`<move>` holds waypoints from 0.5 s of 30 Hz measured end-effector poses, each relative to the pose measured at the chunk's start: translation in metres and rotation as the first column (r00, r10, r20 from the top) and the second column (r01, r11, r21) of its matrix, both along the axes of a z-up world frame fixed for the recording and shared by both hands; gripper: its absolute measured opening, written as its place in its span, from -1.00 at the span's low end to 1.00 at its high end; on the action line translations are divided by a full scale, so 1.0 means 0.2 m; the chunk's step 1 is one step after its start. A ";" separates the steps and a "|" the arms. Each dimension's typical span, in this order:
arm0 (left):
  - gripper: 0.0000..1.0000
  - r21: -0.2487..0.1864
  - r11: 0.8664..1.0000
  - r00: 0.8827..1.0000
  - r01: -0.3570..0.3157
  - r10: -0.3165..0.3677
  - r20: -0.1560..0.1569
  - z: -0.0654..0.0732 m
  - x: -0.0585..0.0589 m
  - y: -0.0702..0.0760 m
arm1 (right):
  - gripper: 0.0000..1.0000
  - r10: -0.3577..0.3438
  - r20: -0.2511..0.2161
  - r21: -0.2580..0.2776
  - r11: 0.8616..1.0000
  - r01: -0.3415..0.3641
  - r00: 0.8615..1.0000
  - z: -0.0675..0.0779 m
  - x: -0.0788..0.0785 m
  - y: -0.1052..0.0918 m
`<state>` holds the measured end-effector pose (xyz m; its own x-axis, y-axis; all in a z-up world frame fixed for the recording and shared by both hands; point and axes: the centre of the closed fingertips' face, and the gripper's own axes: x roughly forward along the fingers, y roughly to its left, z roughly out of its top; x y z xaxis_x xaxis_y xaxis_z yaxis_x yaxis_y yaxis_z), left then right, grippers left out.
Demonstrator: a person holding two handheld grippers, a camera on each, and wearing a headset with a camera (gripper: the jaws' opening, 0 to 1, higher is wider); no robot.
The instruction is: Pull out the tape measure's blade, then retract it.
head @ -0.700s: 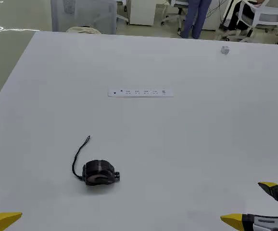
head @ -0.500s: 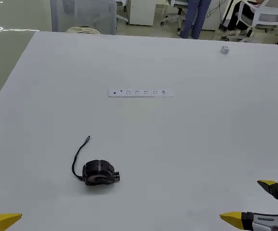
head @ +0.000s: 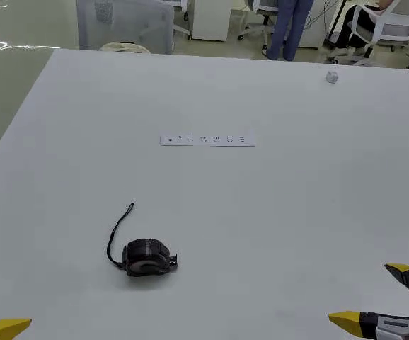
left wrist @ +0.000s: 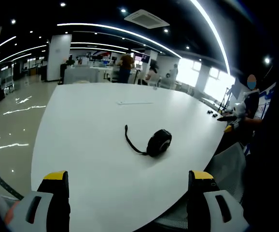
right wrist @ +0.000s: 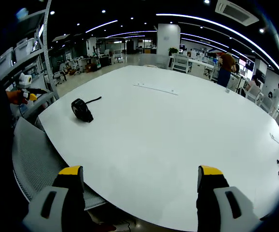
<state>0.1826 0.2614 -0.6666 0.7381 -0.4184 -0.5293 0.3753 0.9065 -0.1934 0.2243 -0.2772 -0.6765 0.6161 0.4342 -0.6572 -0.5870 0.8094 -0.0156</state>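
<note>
1. currently the opening reach is pending: the tape measure [head: 148, 257] is lying untouched on the white table [head: 296, 205], lower left of centre in the head view, with no blade drawn out.
2. next, i judge, one gripper is needing to clamp the case while the other catches the blade tip.
3. the left gripper [left wrist: 128, 176] and the right gripper [right wrist: 142, 170] are both hovering at the frame's bottom edge, jaws wide apart.

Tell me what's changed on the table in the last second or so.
Nothing visibly changed; the slight shift of the picture is the headset moving. The tape measure lies where it was on the table, and the left tool and right tool stay open, clear of it.
</note>
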 end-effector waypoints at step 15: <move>1.00 0.000 1.000 1.000 -0.001 0.001 0.006 0.00 0.03 0.02 | 1.00 -0.028 0.011 -0.005 1.000 0.028 1.000 -0.01 0.01 -0.05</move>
<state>0.1878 0.2645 -0.6666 0.7421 -0.4175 -0.5244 0.3752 0.9070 -0.1912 0.2265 -0.2870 -0.6782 0.6352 0.4131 -0.6527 -0.5637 0.8256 -0.0261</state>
